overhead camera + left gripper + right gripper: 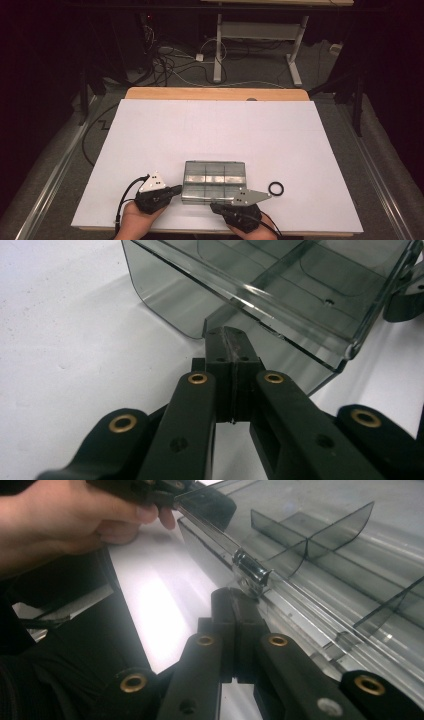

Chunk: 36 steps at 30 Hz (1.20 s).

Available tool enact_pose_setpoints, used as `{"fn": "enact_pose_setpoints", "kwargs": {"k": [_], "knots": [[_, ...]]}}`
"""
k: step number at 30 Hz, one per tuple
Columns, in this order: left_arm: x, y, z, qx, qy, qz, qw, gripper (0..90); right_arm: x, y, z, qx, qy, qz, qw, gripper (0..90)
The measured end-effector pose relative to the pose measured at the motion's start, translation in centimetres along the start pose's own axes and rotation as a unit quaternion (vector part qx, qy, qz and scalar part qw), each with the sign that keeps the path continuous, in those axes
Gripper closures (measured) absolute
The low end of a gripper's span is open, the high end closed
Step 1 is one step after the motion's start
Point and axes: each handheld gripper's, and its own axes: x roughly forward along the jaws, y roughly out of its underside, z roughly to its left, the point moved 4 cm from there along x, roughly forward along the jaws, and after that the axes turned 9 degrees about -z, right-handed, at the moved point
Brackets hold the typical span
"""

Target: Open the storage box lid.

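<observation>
Both tools are seen at the table's [150,130] near edge, against a clear plastic box [215,175]. Left tool [176,189] is pressed together at the box's left end; right tool [222,206] is pressed together beside a latch [251,575] on its front. A black ring [276,188] lies just right of the box.

A lab: dark curtains, floor cables [175,65], adjustable desk frame [257,45].

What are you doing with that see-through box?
A person holds a pair of tongs in each hand at the near edge of a clear plastic box with dividers. The left tongs are shut, tips against its corner. The right tongs are shut beside its latch. A black ring lies on the white table nearby.
</observation>
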Motion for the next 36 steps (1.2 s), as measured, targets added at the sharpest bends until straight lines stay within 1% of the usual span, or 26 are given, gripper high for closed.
{"fn": "enact_pose_setpoints", "kwargs": {"k": [6, 11, 19, 26, 32, 33, 35, 36], "knots": [[0.0, 0.0, 0.0, -0.002, 0.002, -0.002, 1.0000, 87.6, -0.3, -0.4, -0.1, 0.000, 0.002, -0.010, 0.9999, 90.0], [-0.2, -0.2, 0.1, -0.010, 0.008, -0.013, 0.9998, 87.6, -0.5, -0.8, -0.1, -0.003, 0.001, -0.018, 0.9998, 90.0], [-0.8, -0.5, 0.1, -0.010, 0.010, -0.027, 0.9995, 87.6, -0.7, -1.4, -0.2, -0.005, 0.003, -0.029, 0.9996, 90.0], [-1.2, -0.8, 0.1, -0.013, 0.018, -0.039, 0.9990, 87.6, -1.0, -2.1, -0.3, -0.011, 0.004, -0.039, 0.9992, 90.0], [-1.6, -1.3, -0.3, -0.010, 0.027, -0.054, 0.9981, 87.6, -1.1, -2.4, -0.3, -0.014, 0.005, -0.045, 0.9989, 90.0], [-1.6, -1.3, -0.4, -0.009, 0.030, -0.056, 0.9979, 87.6, -1.1, -2.5, -0.3, -0.014, 0.005, -0.046, 0.9988, 90.0], [-1.7, -1.4, -0.6, -0.010, 0.043, -0.066, 0.9969, 87.6, -1.1, -2.6, -0.3, -0.015, 0.005, -0.048, 0.9987, 90.0], [-1.7, -1.5, -0.7, -0.010, 0.044, -0.068, 0.9967, 87.6, -1.1, -2.6, -0.3, -0.016, 0.005, -0.049, 0.9987, 90.0]]}}
